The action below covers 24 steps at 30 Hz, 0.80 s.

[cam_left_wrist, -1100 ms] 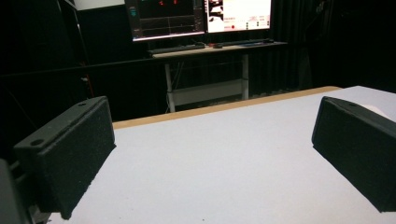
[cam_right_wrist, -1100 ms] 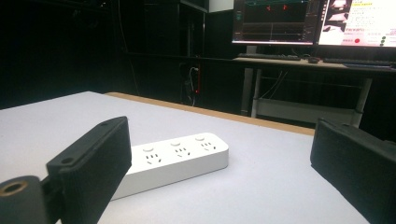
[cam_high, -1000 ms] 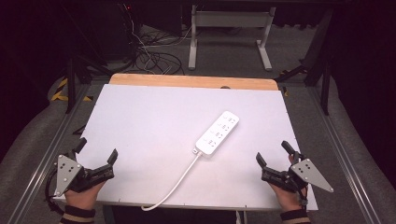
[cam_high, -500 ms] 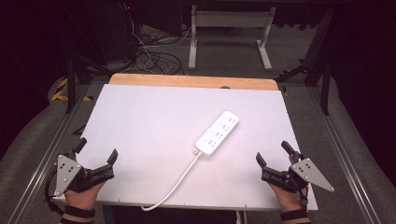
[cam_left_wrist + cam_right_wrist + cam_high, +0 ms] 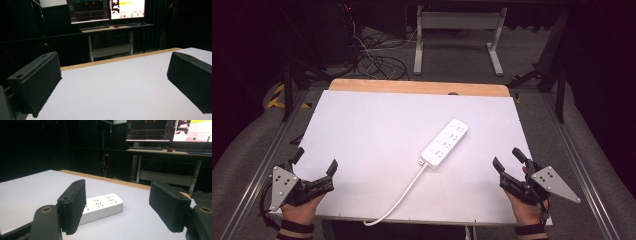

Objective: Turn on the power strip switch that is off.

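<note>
Lying slantwise on the white table point(image 5: 377, 130), a white power strip point(image 5: 445, 142) sits right of the table's middle, its long body running from near-left to far-right. Three socket groups show on its top face. From the strip's near end a white cable point(image 5: 404, 191) curves back toward the person and runs off the table's near edge. Nothing touches the strip.

Nearest to the strip is the right gripper point(image 5: 510, 162), held near the table's near-right corner, well apart from the strip and to its right. Its jaws have just been closing partway, yet they stand apart with nothing between them; in the right gripper view the strip point(image 5: 100, 206) lies beyond the left jaw, untouched.

Farther from the strip, the left gripper point(image 5: 316, 162) rests at the near-left corner, jaws spread wide over bare table point(image 5: 120, 85). Beyond the strip, past the table's wooden far edge point(image 5: 422, 87), cables lie on the floor.
</note>
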{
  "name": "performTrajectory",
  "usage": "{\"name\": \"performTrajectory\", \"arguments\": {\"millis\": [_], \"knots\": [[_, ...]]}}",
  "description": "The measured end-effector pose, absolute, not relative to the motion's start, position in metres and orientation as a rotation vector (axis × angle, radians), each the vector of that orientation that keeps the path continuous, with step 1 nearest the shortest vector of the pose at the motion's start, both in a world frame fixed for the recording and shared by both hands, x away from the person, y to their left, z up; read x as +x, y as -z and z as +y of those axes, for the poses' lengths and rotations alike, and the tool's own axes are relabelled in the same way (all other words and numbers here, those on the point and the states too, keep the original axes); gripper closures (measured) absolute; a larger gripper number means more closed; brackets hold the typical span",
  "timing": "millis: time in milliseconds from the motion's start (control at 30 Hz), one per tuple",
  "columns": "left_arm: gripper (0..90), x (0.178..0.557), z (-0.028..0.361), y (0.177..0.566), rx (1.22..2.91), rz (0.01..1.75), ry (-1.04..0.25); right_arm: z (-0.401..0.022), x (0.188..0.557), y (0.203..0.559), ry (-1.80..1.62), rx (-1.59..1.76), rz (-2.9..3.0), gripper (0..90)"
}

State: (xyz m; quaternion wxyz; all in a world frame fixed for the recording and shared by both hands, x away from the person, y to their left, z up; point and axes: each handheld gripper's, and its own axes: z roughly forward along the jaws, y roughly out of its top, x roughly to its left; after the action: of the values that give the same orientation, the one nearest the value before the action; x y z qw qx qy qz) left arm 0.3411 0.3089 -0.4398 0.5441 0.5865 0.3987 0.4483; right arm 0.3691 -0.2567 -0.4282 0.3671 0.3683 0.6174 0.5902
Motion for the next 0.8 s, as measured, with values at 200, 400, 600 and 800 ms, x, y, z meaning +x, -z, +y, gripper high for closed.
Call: {"name": "performTrajectory", "arguments": {"millis": [200,400,600,800], "knots": [[0.0,0.341,0.308,0.441,1.39,0.951,-1.063,-0.256,0.363,0.413,-1.547,0.851,1.621,88.7],[0.0,0.341,0.31,0.441,1.395,0.963,-1.065,-0.251,0.363,0.394,-1.539,0.882,1.643,90.0],[0.0,0.341,0.31,0.441,1.396,0.96,-1.068,-0.241,0.369,0.36,-1.514,0.817,1.71,90.0],[0.0,0.341,0.31,0.441,1.393,0.955,-1.062,-0.224,0.378,0.324,-1.514,0.752,1.839,90.0]]}}
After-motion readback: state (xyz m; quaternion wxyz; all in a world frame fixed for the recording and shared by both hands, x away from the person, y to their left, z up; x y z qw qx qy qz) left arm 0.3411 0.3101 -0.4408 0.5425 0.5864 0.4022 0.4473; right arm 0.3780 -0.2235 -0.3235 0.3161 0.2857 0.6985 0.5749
